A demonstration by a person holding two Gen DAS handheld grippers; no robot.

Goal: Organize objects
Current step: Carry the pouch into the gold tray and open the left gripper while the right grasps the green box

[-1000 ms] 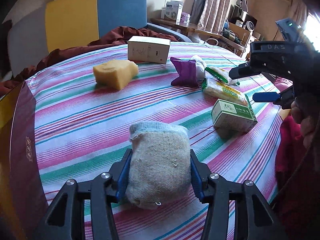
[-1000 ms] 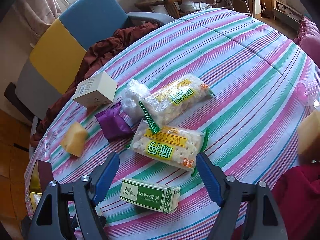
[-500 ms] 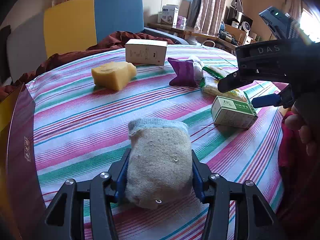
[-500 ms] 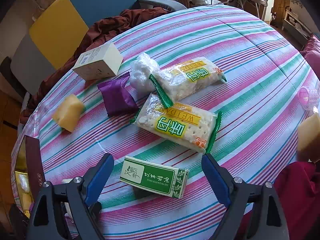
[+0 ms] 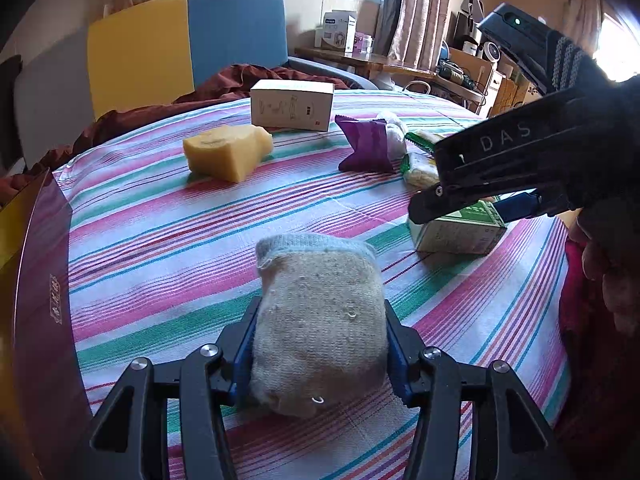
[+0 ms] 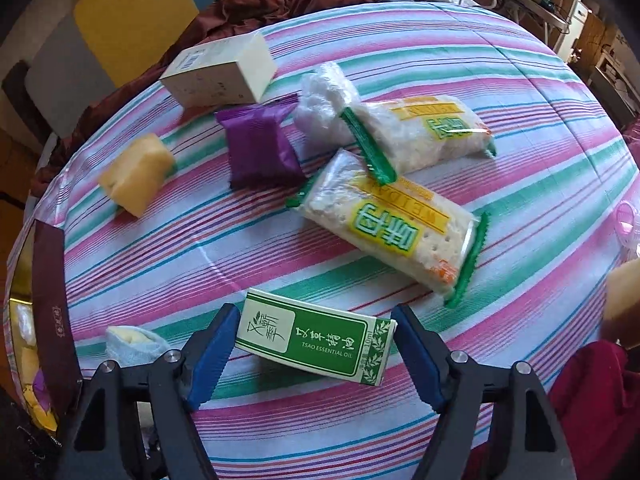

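Since the earlier frame the right gripper [image 6: 312, 354] has come down over the green essential-oil box [image 6: 314, 338] – its jaws have just been narrowing and now straddle the box ends, pads not yet pressing. The left gripper [image 5: 318, 350] stays clamped on a beige rolled sock [image 5: 320, 320] above the striped tablecloth [image 5: 160, 248] – partly open, pads pressing both sides

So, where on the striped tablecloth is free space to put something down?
Bare cloth lies between the yellow sponge, the dark red box and the green carton. It is crowded around the purple packet and cracker packs.
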